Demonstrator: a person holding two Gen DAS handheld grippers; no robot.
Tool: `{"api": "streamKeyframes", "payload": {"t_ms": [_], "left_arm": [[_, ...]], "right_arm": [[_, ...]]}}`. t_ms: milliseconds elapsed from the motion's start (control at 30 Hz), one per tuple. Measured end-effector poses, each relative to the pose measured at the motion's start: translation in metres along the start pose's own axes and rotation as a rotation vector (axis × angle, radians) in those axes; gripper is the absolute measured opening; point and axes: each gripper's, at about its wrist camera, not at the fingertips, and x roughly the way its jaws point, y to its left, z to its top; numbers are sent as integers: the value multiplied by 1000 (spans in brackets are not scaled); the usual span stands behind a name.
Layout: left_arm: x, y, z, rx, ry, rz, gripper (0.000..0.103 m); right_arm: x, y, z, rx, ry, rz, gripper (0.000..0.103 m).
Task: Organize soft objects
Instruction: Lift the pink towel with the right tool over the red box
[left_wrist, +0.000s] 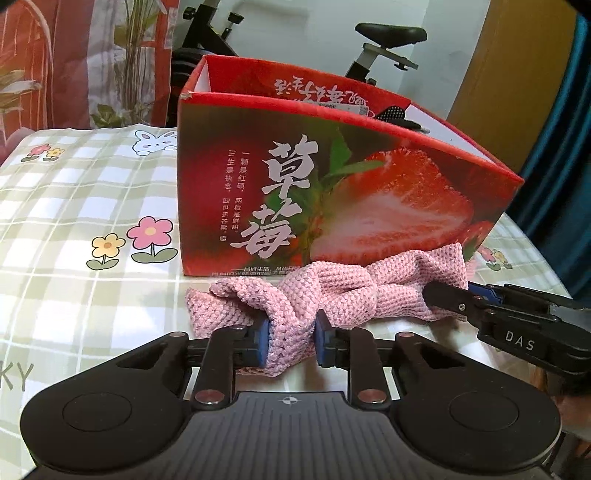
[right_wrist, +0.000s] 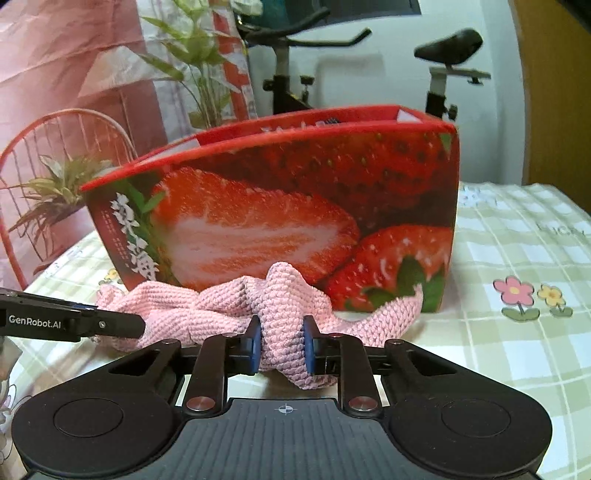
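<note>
A pink knitted cloth (left_wrist: 332, 291) lies crumpled on the table just in front of a red strawberry-printed box (left_wrist: 332, 184). My left gripper (left_wrist: 291, 341) is shut on the cloth's left part, its blue pads pinching a fold. My right gripper (right_wrist: 282, 343) is shut on another bunched fold of the same pink knitted cloth (right_wrist: 229, 306), near its right end. Each gripper shows in the other's view: the right gripper (left_wrist: 439, 299) reaches into the cloth from the right, the left gripper (right_wrist: 142, 326) from the left. The box (right_wrist: 295, 206) stands open at the top.
A checked tablecloth with flowers (left_wrist: 92, 206) covers the table. Something dark (left_wrist: 395, 112) lies inside the box. Behind the table stand an exercise bike (right_wrist: 443, 55), a plant (right_wrist: 195, 55) and a red wire chair back (right_wrist: 55, 147).
</note>
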Motion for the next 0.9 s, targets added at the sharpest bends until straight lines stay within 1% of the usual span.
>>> {"api": "streamKeyframes", "payload": {"t_ms": [133,233,367,500,633,700,800,900], "left_arm": [[-16,-2,-3,8,-41,-6,22],[-33,-4,-4,18,-84,-22,22],[-57,-8,-1,38,-135,-46,22],[-80,-12,6,69,-167,-64,22],[-96,-16,23,109,-188,-88,22],[-102,-18,36,125,-205,-100,22],[-108,-20,54,128,-241,-103,22],[-111,-20,69,115,-277,-94,22]], "right_arm": [[-14,0,-1,-24,-63,29,20],[-23,4,2,-63,-78,28,19],[-42,3,18,-80,-111,66,19],[-65,6,36,-145,-131,112,19],[-80,6,59,-181,-135,135,19],[-87,6,73,-174,-158,142,19],[-93,6,96,-164,-196,149,19],[-93,6,115,-171,-216,151,19]]}}
